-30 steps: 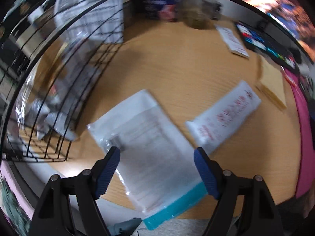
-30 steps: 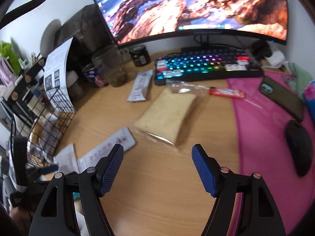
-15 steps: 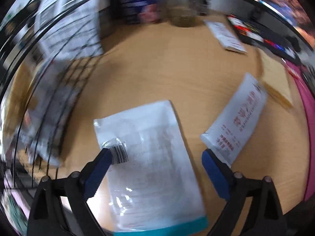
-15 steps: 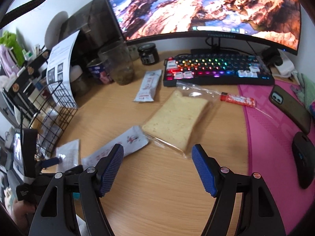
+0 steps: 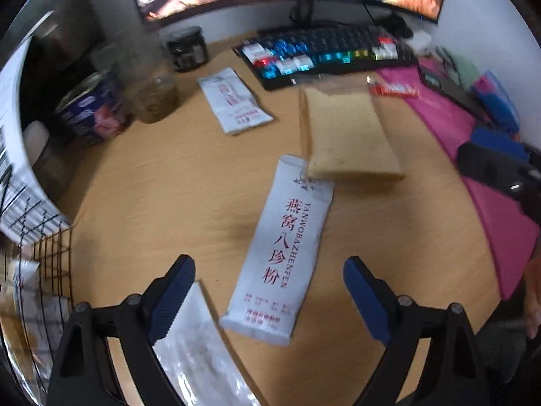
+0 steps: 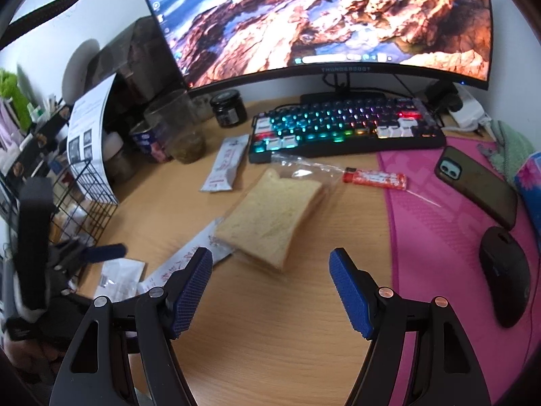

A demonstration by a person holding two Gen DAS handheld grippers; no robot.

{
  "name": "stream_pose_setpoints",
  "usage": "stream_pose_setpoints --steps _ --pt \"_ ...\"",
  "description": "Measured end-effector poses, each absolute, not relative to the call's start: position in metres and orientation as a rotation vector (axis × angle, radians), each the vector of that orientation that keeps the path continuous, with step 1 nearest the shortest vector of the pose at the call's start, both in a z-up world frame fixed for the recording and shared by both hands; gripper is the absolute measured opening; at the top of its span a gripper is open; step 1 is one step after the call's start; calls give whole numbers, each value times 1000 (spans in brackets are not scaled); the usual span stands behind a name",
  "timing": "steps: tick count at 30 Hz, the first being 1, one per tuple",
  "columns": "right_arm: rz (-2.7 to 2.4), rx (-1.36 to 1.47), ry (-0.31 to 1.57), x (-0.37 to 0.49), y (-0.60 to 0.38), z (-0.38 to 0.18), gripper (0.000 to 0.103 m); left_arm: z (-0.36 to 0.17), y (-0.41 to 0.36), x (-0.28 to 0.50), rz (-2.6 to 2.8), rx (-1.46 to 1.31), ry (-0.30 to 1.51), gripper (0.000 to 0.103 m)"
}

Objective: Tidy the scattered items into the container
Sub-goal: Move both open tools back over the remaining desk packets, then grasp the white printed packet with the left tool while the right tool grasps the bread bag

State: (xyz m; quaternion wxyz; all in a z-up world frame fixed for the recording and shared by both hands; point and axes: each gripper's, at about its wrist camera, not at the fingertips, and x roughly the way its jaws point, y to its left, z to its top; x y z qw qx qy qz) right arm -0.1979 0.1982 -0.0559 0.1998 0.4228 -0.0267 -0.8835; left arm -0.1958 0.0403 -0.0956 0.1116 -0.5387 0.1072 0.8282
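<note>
Left wrist view has the long white sachet (image 5: pixel 282 253) with red lettering lying flat on the wooden surface (image 5: pixel 162 203), right between the spread fingers of the left claw (image 5: pixel 268 299), which is wide open and holding nothing. Its far end touches the bagged bread slice (image 5: pixel 348 135). A clear zip bag (image 5: pixel 199 348) sits under the left finger. Wire basket (image 5: pixel 50 253) is off to the left edge with packets inside. Another white sachet (image 5: pixel 233 101) lies further back near the keyboard (image 5: pixel 331 54). Right wrist view: right claw (image 6: pixel 270 291) also wide open and empty, hovering just short of the bread, pink mat (image 6: pixel 439 220) to its right.
</note>
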Motion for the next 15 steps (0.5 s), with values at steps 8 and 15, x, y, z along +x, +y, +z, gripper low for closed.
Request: stream_pose_setpoints --steps 8,15 --pt "-2474 1203 -98 -208 205 -62 72 -115 41 -210 2395 -1667 348 78" --pt "-2477 1240 -70 -215 199 -67 72 -114 43 -209 2335 -1677 266 57"
